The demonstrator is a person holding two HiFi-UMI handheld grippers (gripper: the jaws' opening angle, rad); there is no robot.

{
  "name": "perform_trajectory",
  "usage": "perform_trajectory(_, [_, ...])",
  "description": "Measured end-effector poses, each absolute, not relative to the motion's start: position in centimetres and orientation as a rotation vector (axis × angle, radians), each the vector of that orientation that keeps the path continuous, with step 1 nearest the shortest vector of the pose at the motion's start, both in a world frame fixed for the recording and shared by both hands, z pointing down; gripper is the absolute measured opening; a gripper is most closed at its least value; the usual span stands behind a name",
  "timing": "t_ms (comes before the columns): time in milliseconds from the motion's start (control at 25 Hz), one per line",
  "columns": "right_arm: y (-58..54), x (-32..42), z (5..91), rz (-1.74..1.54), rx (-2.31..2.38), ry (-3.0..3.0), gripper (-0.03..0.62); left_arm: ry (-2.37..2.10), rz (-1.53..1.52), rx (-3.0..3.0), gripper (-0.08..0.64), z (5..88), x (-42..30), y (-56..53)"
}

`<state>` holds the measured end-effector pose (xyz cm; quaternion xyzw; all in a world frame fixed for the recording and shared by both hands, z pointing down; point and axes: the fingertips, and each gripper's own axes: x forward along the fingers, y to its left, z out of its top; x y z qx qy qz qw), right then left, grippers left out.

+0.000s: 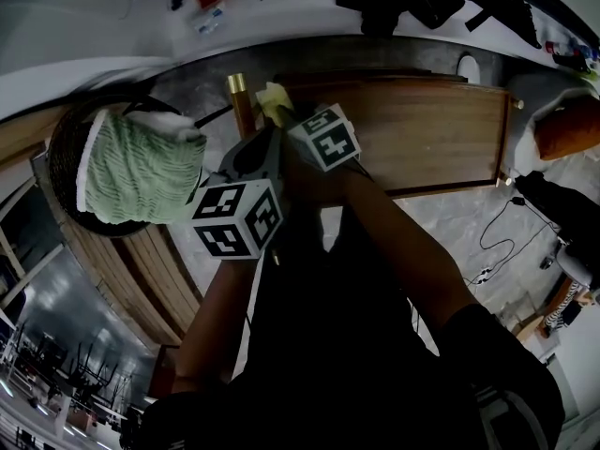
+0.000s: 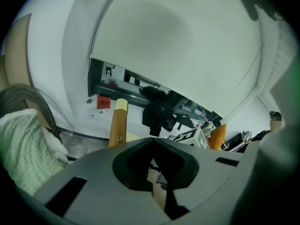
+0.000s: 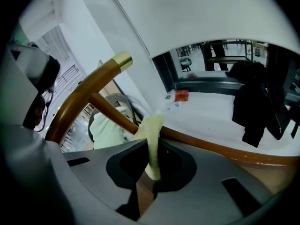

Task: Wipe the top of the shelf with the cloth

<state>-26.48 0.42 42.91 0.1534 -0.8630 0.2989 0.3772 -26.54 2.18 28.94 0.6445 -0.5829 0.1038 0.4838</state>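
Starting at your far left, the wicker basket (image 1: 58, 162) holds a green knitted towel (image 1: 141, 172), which looks to play no part in this job. Next comes your left gripper (image 2: 151, 142): its fingers (image 2: 101, 172) are pressed together with nothing between them, and it hangs just beside the right one, near the brass-capped wooden post (image 1: 240, 101). Past the post is the pale yellow cloth (image 3: 152, 135), pinched as a narrow fold in your right gripper (image 3: 152, 158), whose fingers (image 3: 206, 168) are clamped on it. From above, the cloth sits at the left end of the wooden shelf top (image 1: 422, 129); I cannot tell whether it touches the wood. You seem to be at the very start of the wipe, with the bare top stretching away to your right. Your next move, as I judge it, is to bring the cloth flat onto the wood and sweep rightward, pressing enough that more than the pinched edge makes contact.
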Motion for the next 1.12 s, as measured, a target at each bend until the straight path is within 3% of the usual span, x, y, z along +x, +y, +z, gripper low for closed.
perform_trajectory(1120, [-6.1, -10.8, 42.9, 0.731, 0.493, -2.164, 0.041, -1.468, 0.356, 1.493, 0.011, 34.2, -14.2, -3.2])
